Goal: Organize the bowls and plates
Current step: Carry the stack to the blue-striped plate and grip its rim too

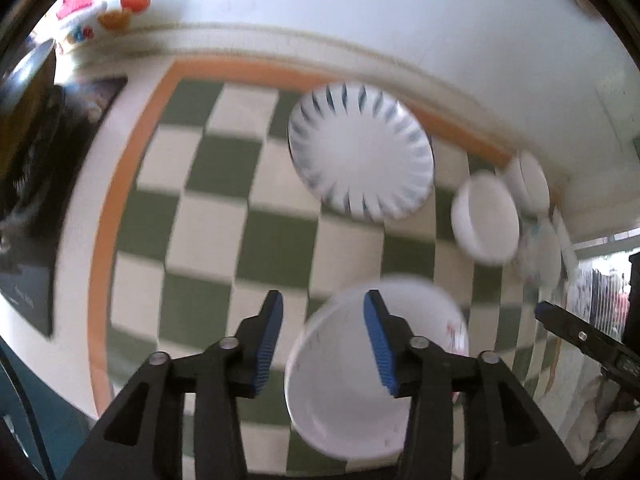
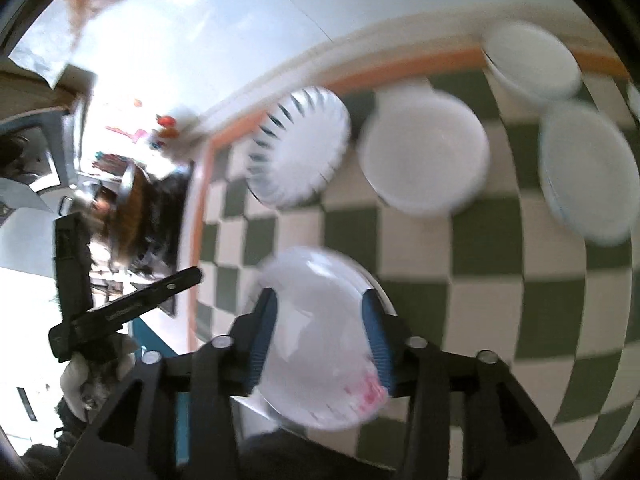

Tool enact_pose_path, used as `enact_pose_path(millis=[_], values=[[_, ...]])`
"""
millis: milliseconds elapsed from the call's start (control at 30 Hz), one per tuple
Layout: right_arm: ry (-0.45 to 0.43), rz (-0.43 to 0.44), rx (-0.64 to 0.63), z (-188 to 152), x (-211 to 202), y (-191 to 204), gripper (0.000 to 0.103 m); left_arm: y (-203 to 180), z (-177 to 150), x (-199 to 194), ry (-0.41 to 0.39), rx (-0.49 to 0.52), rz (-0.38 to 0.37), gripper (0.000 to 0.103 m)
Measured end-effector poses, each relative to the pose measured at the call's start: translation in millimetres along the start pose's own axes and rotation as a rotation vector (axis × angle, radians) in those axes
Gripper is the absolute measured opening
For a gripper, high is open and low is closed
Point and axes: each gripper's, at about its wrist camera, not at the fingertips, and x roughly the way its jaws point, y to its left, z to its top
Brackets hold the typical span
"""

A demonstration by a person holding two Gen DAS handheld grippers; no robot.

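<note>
A white plate with blue streaks lies on the green-and-white checked cloth; it also shows in the right wrist view. A white bowl with a red mark sits just under my left gripper, which is open, its right finger over the bowl. My right gripper is open above the same bowl, its fingers on either side of it. A plain white bowl, a second bowl and a white plate stand further back.
The cloth has an orange border by a white wall. A dark stove area lies left. Toy fruit sits on the back ledge. The right gripper's finger shows at the right edge of the left wrist view.
</note>
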Motion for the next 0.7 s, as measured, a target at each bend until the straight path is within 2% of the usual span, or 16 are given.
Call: enact_pose_path(millis=[133,233,400,567,700], values=[[-0.027,-0.029,-0.01,52,10,20,0.05,16,53,20,0.008,-0.027,-0.004,0.041],[-0.019,-0.06,0.008,93,35,24,0.05,29,86,47,0.036,-0.043,0.004,0.041],[0.035,-0.126,0.054,150,88,12,0.05,45,115,90,0.104,-0.049,0.0,0.041],[0.094,-0.176,0.076,178,133,-4,0.05,48,129,120,0.158,-0.032,-0.005,0.041],[0.138,-0.203,0.083,187,159,-16,0.049,47,132,131,0.182,-0.021,-0.009,0.041]])
